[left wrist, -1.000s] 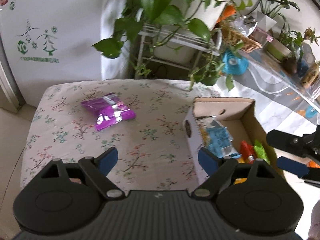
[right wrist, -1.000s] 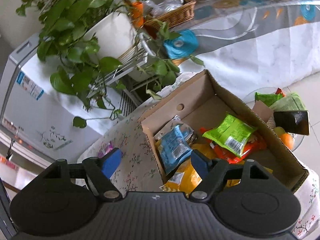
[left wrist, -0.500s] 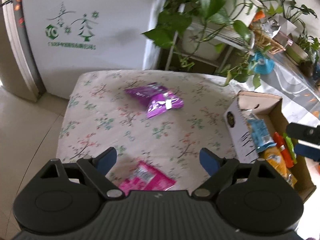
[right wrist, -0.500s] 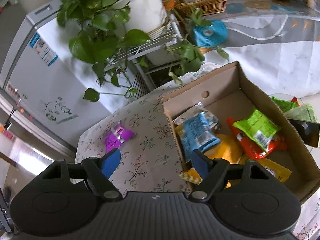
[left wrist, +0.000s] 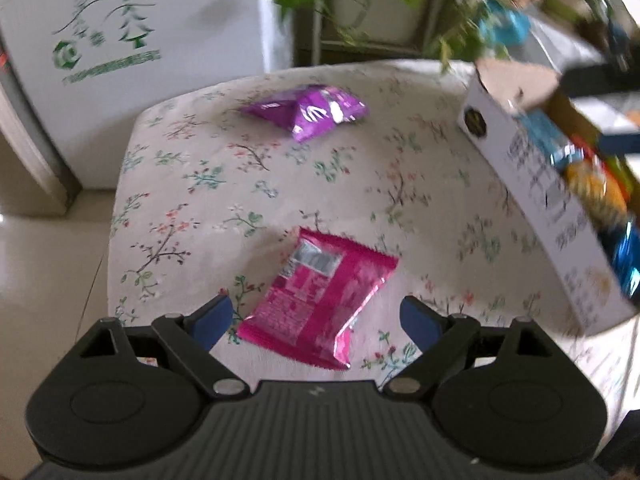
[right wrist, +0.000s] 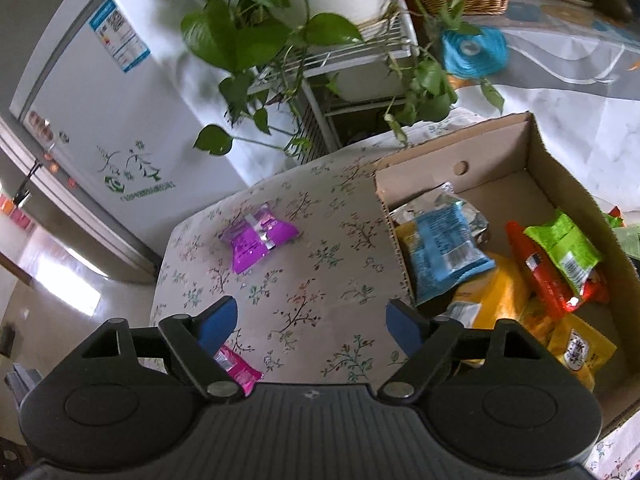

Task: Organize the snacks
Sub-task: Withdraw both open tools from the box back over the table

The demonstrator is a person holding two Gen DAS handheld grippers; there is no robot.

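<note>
Two snacks lay loose on the table [left wrist: 192,208]. My left gripper [left wrist: 316,320] hung nearest, jaws just widened, empty, straddling the pink packet [left wrist: 320,300]. My right gripper [right wrist: 312,320], likewise just widened and empty, hovered beside the box [right wrist: 560,168]. Farther off lay the purple bag [left wrist: 312,114]. Closing too high risked the pads sliding off the slick, flat foil.

Your bench [left wrist: 224,184] wears a floral cloth. On it you have a pink snack packet [left wrist: 320,300] near its front, a purple snack packet [left wrist: 308,112] farther back, and an open cardboard box [right wrist: 552,168] of snacks along its right side.
</note>
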